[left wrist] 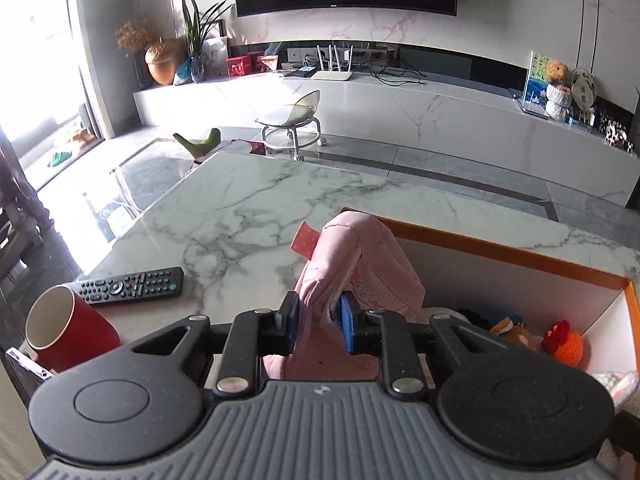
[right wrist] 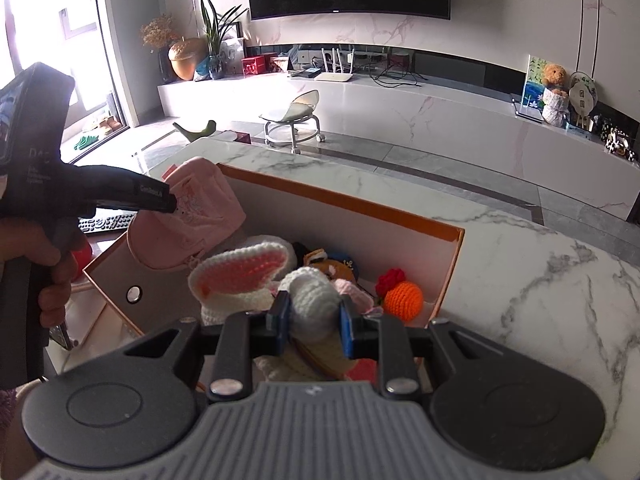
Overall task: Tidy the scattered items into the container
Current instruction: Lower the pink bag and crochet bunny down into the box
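1. The left tool [left wrist: 316,322] was seen closed on a soft pink fabric garment [left wrist: 356,264], its blue pads pressed into the cloth from both sides.
2. The garment was held above the left end of an open rectangular box with orange edges and white inner walls [left wrist: 508,256], which stood on the white grey-veined marble table [left wrist: 248,208].
3. A small red tag [left wrist: 306,240] was seen projecting from the garment's upper left side.
4. The right tool [right wrist: 311,322] was seen closed on a white crocheted plush toy [right wrist: 310,300], gripped between its blue pads over the box interior.
5. A crocheted ear, white outside and pink inside [right wrist: 244,270], was seen just left of the gripped part of the toy.
6. An orange crocheted ball with a red top [right wrist: 402,298] lay in the box's right corner, with further small knitted toys behind it against the far wall.
7. A black remote control [left wrist: 132,285] lay on the table left of the box, and a red paper cup with a white inside [left wrist: 68,330] lay tipped on its side near it.
8. In the right wrist view, a person's hand [right wrist: 48,276] was seen around the left tool's black handle.
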Motion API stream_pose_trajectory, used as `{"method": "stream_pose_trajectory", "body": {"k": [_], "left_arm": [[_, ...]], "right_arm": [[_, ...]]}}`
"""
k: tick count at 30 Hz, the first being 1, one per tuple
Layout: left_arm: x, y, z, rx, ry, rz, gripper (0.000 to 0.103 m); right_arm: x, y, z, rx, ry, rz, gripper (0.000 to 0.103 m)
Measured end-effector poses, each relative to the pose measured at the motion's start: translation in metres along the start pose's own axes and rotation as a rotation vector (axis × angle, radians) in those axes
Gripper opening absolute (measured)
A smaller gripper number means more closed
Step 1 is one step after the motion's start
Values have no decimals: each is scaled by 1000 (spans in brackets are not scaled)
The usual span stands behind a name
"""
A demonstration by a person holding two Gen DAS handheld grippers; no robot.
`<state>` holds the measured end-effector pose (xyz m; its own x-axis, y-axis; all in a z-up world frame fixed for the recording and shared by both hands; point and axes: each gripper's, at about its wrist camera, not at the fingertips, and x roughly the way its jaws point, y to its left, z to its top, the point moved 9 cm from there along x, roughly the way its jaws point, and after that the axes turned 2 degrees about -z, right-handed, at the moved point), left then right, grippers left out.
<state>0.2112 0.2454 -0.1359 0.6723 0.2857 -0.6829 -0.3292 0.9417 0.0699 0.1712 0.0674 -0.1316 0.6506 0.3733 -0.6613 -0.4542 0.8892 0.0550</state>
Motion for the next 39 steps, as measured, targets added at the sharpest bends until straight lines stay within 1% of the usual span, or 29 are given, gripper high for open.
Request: {"method": "stream_pose_trajectory", "body": {"k": [3,8,14,20,23,25,27,29,31,33,39], "left_arm": [[7,-8,-1,34,-5,38,25],[20,-13,-3,39,35,69,26],[29,-13,-11,66,100,70,29],[33,-9,-26,73,167,44,34],[34,-7,-31,72,187,32,37],[35,-7,-33,70,203,19,42],[31,-7,-34,66,205,-10,57],[26,-7,-34,61,197,-23,63],[21,-7,-33,54,189,-33,64],[15,-6,-32,45,181,-42,68],[-1,1,-27,23,157,-72,69]], "right_arm": [[0,1,-1,0,2,6,27],[0,-1,-1,2,4,3,27],[7,0,-2,10,14,-1,27],[18,10,-4,15,43,17,27],[22,14,-4,10,50,20,27],[23,16,-4,6,53,20,27],[24,17,-4,6,54,23,27],[24,18,-2,14,54,31,27],[24,20,-1,22,59,44,27],[26,23,-1,25,70,60,27],[37,29,-4,38,109,103,27]]}}
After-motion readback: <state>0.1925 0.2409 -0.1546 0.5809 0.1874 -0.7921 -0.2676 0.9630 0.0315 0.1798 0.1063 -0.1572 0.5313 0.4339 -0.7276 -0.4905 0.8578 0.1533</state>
